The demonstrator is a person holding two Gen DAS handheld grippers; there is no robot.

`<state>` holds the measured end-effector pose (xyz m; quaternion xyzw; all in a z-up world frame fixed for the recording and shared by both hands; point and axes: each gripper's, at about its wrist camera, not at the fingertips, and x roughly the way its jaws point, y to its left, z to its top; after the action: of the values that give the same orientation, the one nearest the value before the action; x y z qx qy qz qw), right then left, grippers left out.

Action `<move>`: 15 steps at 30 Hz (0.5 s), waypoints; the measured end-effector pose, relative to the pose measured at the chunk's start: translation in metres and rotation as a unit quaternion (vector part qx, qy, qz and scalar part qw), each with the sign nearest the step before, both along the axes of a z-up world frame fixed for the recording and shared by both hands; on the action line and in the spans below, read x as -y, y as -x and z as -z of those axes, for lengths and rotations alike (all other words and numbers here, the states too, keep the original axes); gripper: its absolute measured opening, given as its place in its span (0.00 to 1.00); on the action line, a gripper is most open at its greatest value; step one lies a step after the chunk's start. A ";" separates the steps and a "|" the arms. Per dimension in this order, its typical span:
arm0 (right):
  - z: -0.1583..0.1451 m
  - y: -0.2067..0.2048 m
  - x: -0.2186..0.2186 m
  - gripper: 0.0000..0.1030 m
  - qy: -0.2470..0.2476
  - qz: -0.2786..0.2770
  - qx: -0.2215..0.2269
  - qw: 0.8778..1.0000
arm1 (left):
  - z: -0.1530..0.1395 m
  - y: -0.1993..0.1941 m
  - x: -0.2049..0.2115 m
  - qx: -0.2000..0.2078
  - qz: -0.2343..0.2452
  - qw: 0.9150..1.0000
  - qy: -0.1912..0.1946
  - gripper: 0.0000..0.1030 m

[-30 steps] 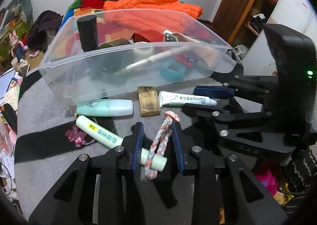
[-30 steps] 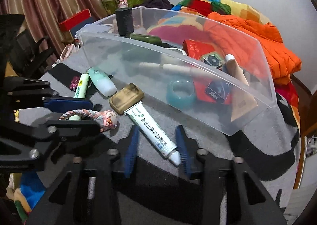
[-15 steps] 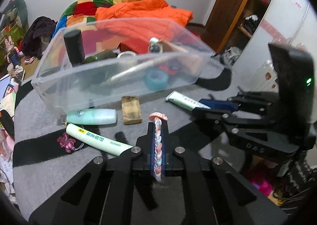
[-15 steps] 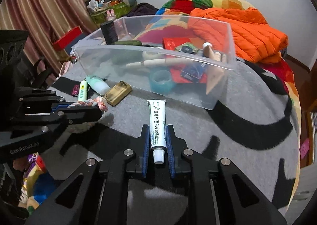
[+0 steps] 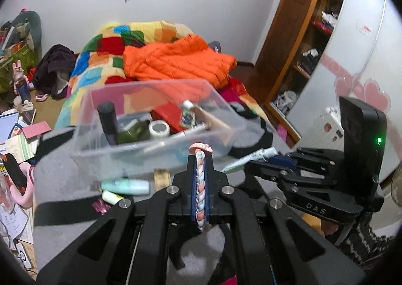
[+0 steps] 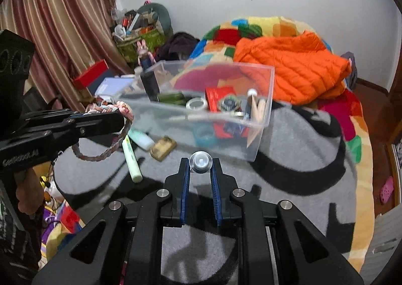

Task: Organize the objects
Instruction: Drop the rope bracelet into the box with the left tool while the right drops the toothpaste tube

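Left gripper [image 5: 199,182]: the jaws are clenched on the braided rope [image 5: 200,184], which is gripped lengthwise between the blue pads and is raised above the grey surface. In the right wrist view the rope [image 6: 108,131] is seen to hang as a loop below the left gripper [image 6: 118,119].

Right gripper [image 6: 200,172]: the jaws are closed on the white tube [image 6: 200,162], whose capped end is pointed at the camera. In the left wrist view the tube [image 5: 248,159] is seen projecting from the right gripper [image 5: 281,160], lifted off the surface.

Clear plastic bin [image 6: 266,114]: it is set on the grey surface ahead of both grippers. A black cylinder [image 5: 106,119], a tape roll [image 5: 158,129], a red packet [image 6: 218,96] and other small items are held inside it.

Grey surface [image 6: 289,159]: a grey cloth with black bands is spread under the bin; whether a tabletop or a bed lies beneath cannot be told.

Items outside the bin: a mint-green bottle [image 5: 125,186], a pale green tube [image 6: 132,159] and a tan block [image 6: 163,146] are laid on the cloth just in front of the bin's near wall. A small pink trinket [image 5: 100,205] is seen beside the pale tube.

Background: an orange jacket [image 5: 176,61] is piled on a multicoloured blanket [image 5: 105,53] behind the bin.
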<state>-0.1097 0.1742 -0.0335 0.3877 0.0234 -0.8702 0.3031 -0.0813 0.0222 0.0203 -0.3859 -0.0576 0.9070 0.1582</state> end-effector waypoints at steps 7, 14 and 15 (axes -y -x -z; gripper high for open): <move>-0.024 0.014 0.005 0.14 0.009 0.006 -0.028 1.000 | -0.016 0.017 0.018 -0.019 -0.030 0.999 0.001 0.04; -0.038 0.037 0.023 0.14 -0.010 0.006 -0.054 0.998 | -0.016 0.042 0.024 -0.018 -0.039 0.999 0.008 0.04; -0.039 0.042 0.026 0.14 -0.012 0.007 -0.056 0.998 | -0.014 0.046 0.025 -0.017 -0.041 0.999 0.010 0.04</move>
<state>-0.1520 0.1483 0.0051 0.3421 0.0480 -0.8923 0.2906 -0.1268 -0.0026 0.0348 -0.3694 -0.0616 0.9196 0.1184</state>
